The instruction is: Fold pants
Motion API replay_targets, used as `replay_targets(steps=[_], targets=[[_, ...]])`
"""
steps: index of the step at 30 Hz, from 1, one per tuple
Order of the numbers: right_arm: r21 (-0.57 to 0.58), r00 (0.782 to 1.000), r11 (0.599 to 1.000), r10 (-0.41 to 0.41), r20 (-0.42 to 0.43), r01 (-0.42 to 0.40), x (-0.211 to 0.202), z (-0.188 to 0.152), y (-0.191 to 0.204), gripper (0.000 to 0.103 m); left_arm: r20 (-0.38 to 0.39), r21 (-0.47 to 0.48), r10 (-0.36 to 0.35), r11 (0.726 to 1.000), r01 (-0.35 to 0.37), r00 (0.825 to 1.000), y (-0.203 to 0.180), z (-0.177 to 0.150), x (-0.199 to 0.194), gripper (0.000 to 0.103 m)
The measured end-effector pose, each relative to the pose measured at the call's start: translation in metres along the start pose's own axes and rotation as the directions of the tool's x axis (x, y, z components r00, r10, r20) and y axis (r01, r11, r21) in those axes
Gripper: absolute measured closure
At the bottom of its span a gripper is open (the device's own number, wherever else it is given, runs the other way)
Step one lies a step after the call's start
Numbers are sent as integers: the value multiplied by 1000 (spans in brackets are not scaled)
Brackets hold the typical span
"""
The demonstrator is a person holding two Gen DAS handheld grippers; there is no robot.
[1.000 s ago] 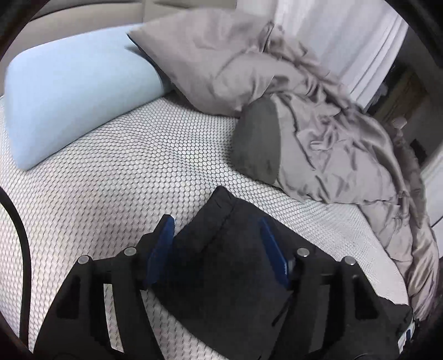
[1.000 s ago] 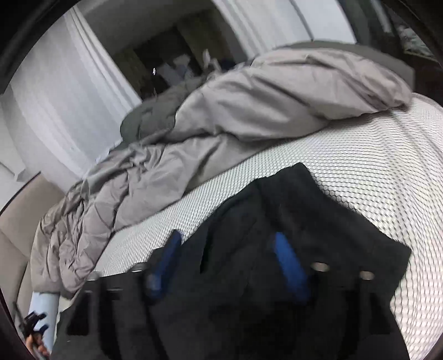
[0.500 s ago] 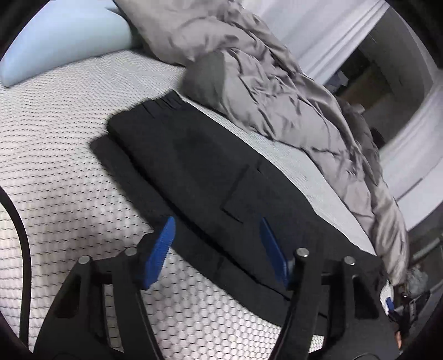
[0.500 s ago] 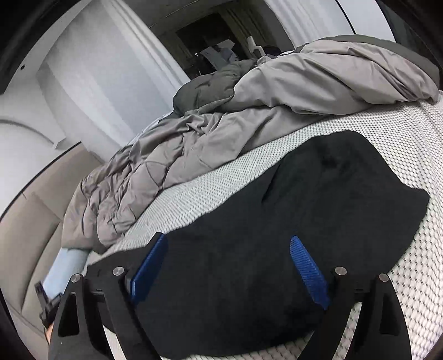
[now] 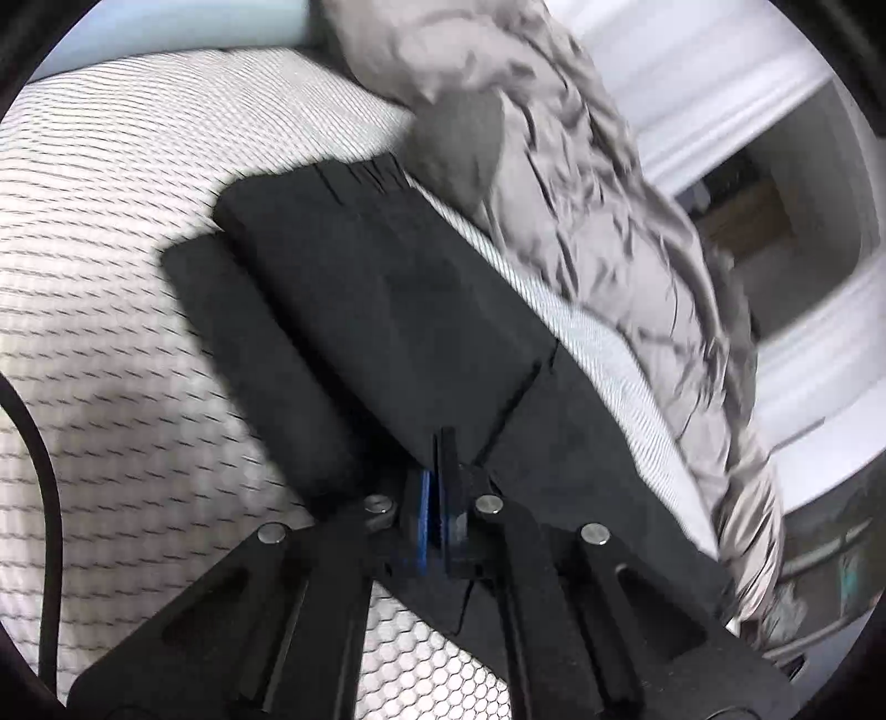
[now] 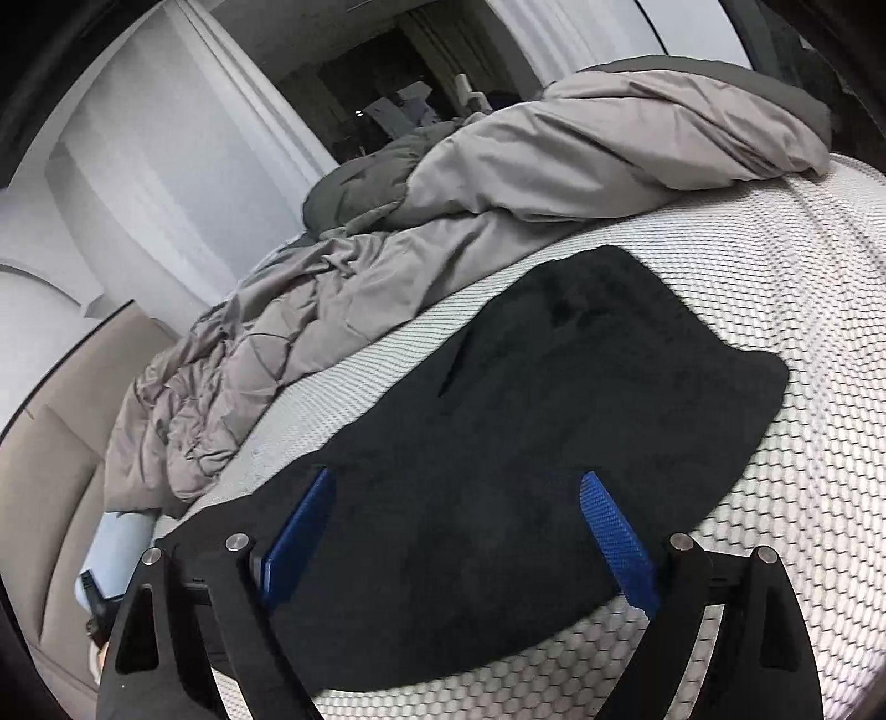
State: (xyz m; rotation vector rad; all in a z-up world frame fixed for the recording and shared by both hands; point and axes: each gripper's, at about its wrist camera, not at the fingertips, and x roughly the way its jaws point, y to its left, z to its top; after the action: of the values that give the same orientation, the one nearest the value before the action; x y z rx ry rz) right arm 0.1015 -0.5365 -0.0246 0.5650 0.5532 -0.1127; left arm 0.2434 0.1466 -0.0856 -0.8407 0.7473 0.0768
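Note:
Black pants [image 5: 398, 310] lie flat on the white honeycomb mattress cover [image 5: 111, 354], folded lengthwise, with a pocket seam showing. My left gripper [image 5: 441, 471] is down on their near edge. Its blue pads are pressed together, and a thin ridge of black cloth seems nipped between them. In the right wrist view the other end of the pants [image 6: 554, 421] spreads out on the bed. My right gripper [image 6: 459, 531] hovers over it, open wide. The cloth lies below and between the fingers [image 6: 614, 543], and the pads do not press on it.
A crumpled grey duvet [image 5: 598, 210] runs along the far side of the pants and is heaped in the right wrist view [image 6: 498, 183]. A light blue pillow [image 5: 166, 27] sits at the bed's head. White curtains [image 6: 166, 166] and a beige headboard [image 6: 50, 454] lie beyond.
The pants went from hanging between both grippers to lying flat on the bed. My left gripper sank to their near edge and snapped shut. My right gripper opened a little wider.

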Motion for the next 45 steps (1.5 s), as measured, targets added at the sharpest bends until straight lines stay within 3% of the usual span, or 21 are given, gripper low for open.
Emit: replay_targets(steps=[3,6,8,11,13,14,19,21,23,24,25,28,33,36,42,43,44,45], targets=[[16,1000,1000,-8,14,7,-6,1,-5,12,24,26,28,999,-29,999,3,3,-17,103],[43,1000,999,-8,13,7,-7,2,-11,12,16,88,115,989,-116,993,6,-2,-20,103],[60,1000,998,-8,4,8,-6,0,-11,12,8,71,147,987,-147,989,12,-2,-24,101],[67,1000,998,-6,-2,6,-6,0,-12,12,-6,-39,65,997,-65,998,32,-3,-35,88],[68,1000,998,-6,-1,6,-7,0,-12,12,-16,-82,40,996,-41,999,42,-4,-39,68],[70,1000,998,-6,0,6,-7,-1,-13,12,-17,-81,42,996,-43,999,44,-4,-37,64],[82,1000,997,-7,-10,8,-6,-3,-11,12,-39,-79,68,994,-71,997,42,5,-19,59],[74,1000,997,-8,-15,9,-4,-4,-8,12,-15,-92,64,994,-65,998,39,11,-9,59],[65,1000,998,-7,-20,9,-2,-5,-6,12,17,-110,67,992,-64,998,35,18,0,77],[61,1000,998,-9,-21,10,-3,-5,-6,12,27,-108,90,990,-87,996,33,20,4,94],[60,1000,998,-10,-21,11,-3,-5,-7,12,40,-100,95,991,-91,995,32,21,4,98],[87,1000,996,-16,-12,17,-10,-2,-19,12,101,-85,77,994,-69,992,29,17,-20,101],[206,997,976,-67,-24,71,-23,-1,-63,12,206,-61,123,992,-112,971,40,8,-78,101],[321,997,946,-29,-78,53,-12,-3,-91,12,182,-87,170,984,-157,968,55,12,-76,101],[408,982,906,164,-96,-111,32,-8,-92,28,155,-105,185,980,-170,970,69,12,-69,101],[422,984,900,158,-87,-108,38,-8,-95,43,157,-102,188,980,-173,970,69,11,-69,101],[434,987,896,139,-79,-91,43,-10,-97,65,156,-104,186,980,-171,970,70,10,-69,101],[448,990,891,120,-74,-74,48,-11,-102,72,152,-109,177,981,-162,972,72,10,-71,101]])
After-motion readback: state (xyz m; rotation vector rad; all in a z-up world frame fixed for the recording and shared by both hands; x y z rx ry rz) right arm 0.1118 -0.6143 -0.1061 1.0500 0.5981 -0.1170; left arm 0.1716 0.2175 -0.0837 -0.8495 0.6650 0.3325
